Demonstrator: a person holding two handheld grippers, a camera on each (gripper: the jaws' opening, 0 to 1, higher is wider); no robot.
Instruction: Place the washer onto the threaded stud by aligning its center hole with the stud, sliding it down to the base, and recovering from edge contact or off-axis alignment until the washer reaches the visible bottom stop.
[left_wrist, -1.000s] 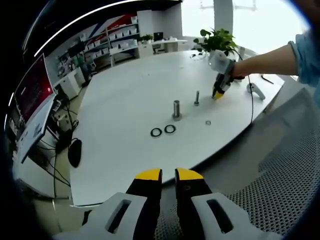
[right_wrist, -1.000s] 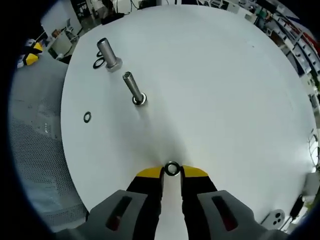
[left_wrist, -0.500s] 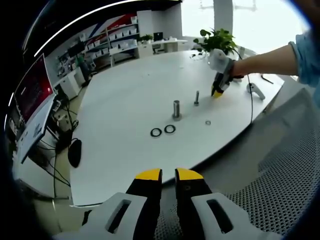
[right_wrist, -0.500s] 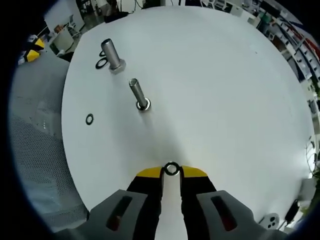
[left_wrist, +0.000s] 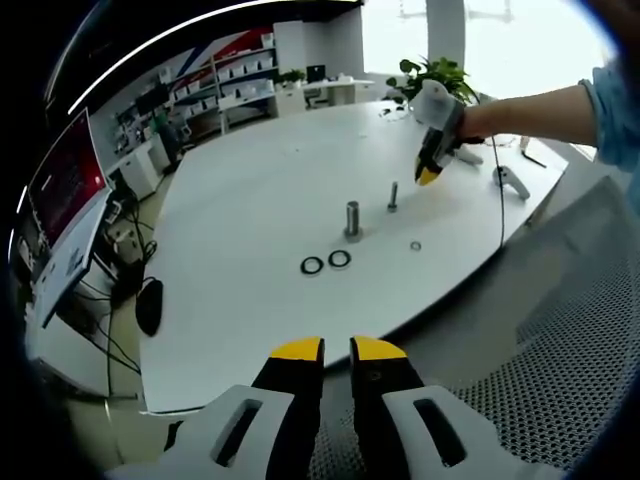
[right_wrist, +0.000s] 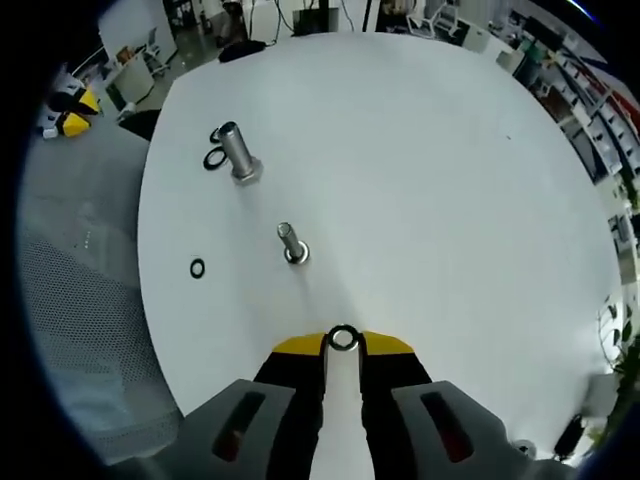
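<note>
The washer (right_wrist: 343, 338) is held pinched by its rim between the yellow tips of the right tool (right_wrist: 343, 344), above the desk (right_wrist: 450, 180) and not yet over any stud. The nearer, slimmer threaded stud (right_wrist: 290, 243) stands upright on the desk ahead of the tool and slightly to its left in the right gripper view; a thicker stud (right_wrist: 236, 152) stands farther off, with two dark rings (right_wrist: 214, 159) lying just beside its base, and a loose small washer (right_wrist: 197, 268) lies on the desk apart from both. For the step in hand, it is judged that the washer should be carried until its center hole sits directly over the stud tip, with its face held level; a tilted face is likely to catch on the threads. If the edge lands on the stud top, the washer should be lifted slightly and re-centered, not forced. The grip should be released only once the hole has passed the tip. The left tool (left_wrist: 337, 349) is held back off the desk edge, its jaws nearly together and holding nothing.
</note>
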